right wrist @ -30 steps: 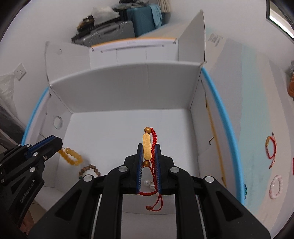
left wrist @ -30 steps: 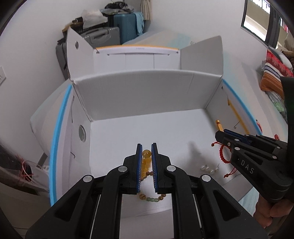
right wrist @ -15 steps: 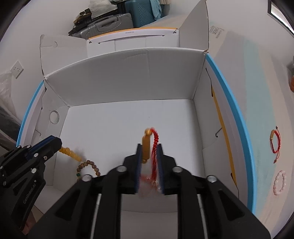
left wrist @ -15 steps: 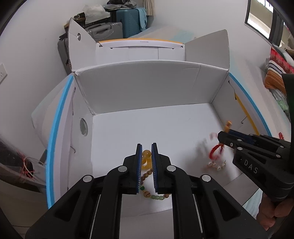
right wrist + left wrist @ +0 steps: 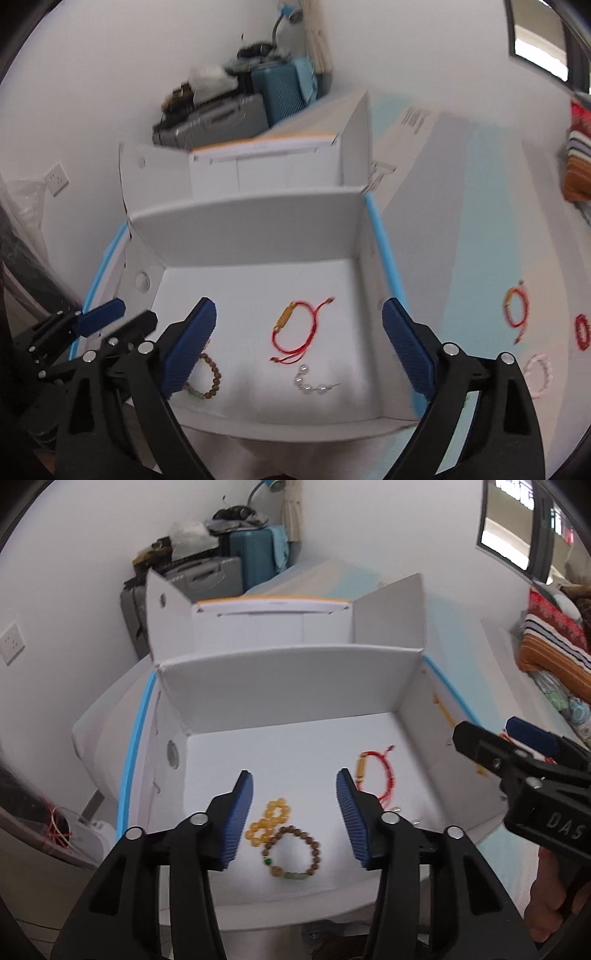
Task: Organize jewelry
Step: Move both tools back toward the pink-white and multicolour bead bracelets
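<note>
An open white box (image 5: pixel 288 686) (image 5: pixel 251 236) holds the jewelry. On its floor lie an amber bead bracelet (image 5: pixel 267 821), a brown bead bracelet with green beads (image 5: pixel 295 853) (image 5: pixel 212 380), a red cord bracelet with a gold tube (image 5: pixel 376 775) (image 5: pixel 293 330) and a pearl piece (image 5: pixel 312 382). My left gripper (image 5: pixel 294 818) is open and empty above the bead bracelets. My right gripper (image 5: pixel 299 350) is open and empty above the red cord bracelet; it also shows in the left wrist view (image 5: pixel 517 760).
On the light blue surface right of the box lie another red cord bracelet (image 5: pixel 517 310), a red bead bracelet (image 5: pixel 581 330) and a pink bead bracelet (image 5: pixel 537 374). Suitcases (image 5: pixel 236 565) stand behind the box by the wall. Striped bedding (image 5: pixel 554 646) lies at the right.
Both grippers opened and pulled back. The amber bracelet dropped from the left gripper and the red cord bracelet from the right; both now lie on the box floor.
</note>
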